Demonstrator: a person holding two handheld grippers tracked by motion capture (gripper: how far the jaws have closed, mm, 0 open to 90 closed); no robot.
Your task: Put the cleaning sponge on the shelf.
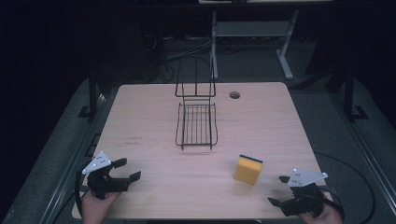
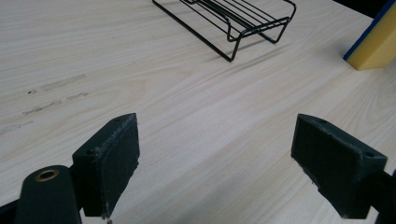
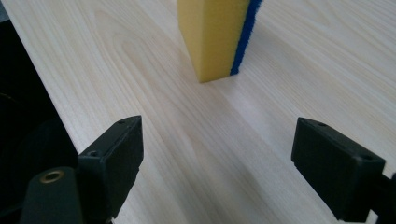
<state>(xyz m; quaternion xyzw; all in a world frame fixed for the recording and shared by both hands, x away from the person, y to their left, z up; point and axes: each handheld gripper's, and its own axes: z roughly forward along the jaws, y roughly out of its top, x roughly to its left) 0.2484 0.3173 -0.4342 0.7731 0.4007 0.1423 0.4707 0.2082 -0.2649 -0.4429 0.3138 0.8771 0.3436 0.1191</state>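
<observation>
A yellow sponge (image 1: 248, 170) with a blue scouring side stands on edge on the wooden table (image 1: 154, 182), right of centre near the front. A black wire rack (image 1: 197, 122) sits in the middle, its tall back toward the far edge. My left gripper (image 1: 126, 170) is open at the front left corner, with nothing between its fingers. At the front right my right gripper (image 1: 279, 190) is open too, just short of the sponge. The right gripper view has the sponge (image 3: 215, 32) ahead of its jaws. In the left gripper view the rack (image 2: 233, 21) and sponge (image 2: 376, 44) lie farther off.
A round cable hole (image 1: 234, 95) is in the table near the far right. Faint marks (image 1: 133, 141) show on the wood left of the rack. Beyond the table are a white desk frame (image 1: 285, 51) and cables on the dark floor.
</observation>
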